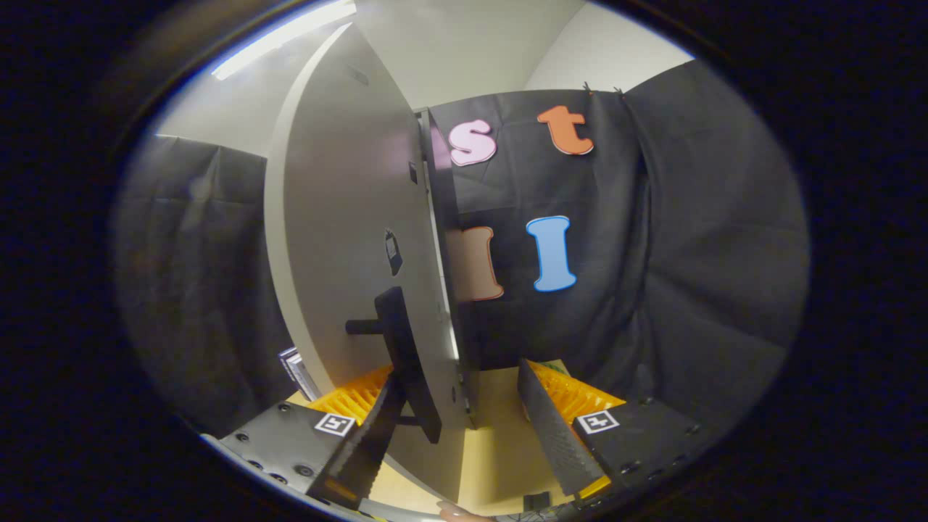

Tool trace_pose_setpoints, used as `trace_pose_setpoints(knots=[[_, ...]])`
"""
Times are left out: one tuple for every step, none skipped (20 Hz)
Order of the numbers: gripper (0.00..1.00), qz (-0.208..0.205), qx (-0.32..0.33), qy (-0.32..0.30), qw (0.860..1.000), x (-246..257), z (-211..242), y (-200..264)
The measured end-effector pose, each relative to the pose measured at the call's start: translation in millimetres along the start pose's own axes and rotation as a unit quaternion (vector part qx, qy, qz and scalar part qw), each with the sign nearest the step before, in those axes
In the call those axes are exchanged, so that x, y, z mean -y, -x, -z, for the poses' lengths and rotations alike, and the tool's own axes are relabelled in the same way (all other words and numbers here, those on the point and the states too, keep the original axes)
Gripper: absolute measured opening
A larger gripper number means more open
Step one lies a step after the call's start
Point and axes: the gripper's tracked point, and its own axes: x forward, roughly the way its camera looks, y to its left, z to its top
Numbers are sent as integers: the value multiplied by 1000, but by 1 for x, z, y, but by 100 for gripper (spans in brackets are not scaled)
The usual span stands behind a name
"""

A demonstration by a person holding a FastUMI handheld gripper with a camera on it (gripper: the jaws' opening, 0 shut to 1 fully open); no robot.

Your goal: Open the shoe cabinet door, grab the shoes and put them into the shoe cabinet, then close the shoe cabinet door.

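Note:
The shoe cabinet door (pixel 341 217) is a tall pale panel seen almost edge-on, rising just ahead of me on the left. Its black bar handle (pixel 407 362) stands off the door on a short stub. My gripper (pixel 458 380) is open, with its fingers wide apart. The handle's lower end lies between them, close against the left finger (pixel 366 442). The right finger (pixel 554 428) is well clear of it. The door's thin front edge (pixel 444 290) runs up between the fingers, and a dark strip (pixel 439 181) follows it on the right.
A light wooden surface (pixel 500 420) lies below and beyond the fingers. Black cloth walls close the space on the left and right. A small striped object (pixel 293 366) shows low beside the door's left edge. A fingertip (pixel 458 513) shows at the very bottom.

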Motion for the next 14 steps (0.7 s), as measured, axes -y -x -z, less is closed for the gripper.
trace_pose_setpoints(knots=[[94, -5, 2, 0, 1000, -1, 1, -3], [93, -9, 1, -3, 1000, -4, 2, -7], [93, -12, 1, -6, 1000, -6, 5, -4], [93, -15, 1, -7, 1000, -7, 5, -4], [92, -20, 4, -6, 1000, -9, 4, -4], [92, -30, 3, -5, 1000, -13, 4, -6], [92, -43, 3, -4, 999, -24, 6, -10], [92, -56, 1, -2, 998, -33, 7, -11], [92, -67, 1, 1, 998, -42, 7, -12], [92, -73, 1, 6, 997, -49, 10, -14], [91, -83, -1, 11, 997, -56, 12, -16], [91, -92, 0, 11, 996, -64, 13, -18], [91, -104, -2, 8, 995, -73, 16, -21], [91, -115, -1, 6, 993, -83, 17, -22]])
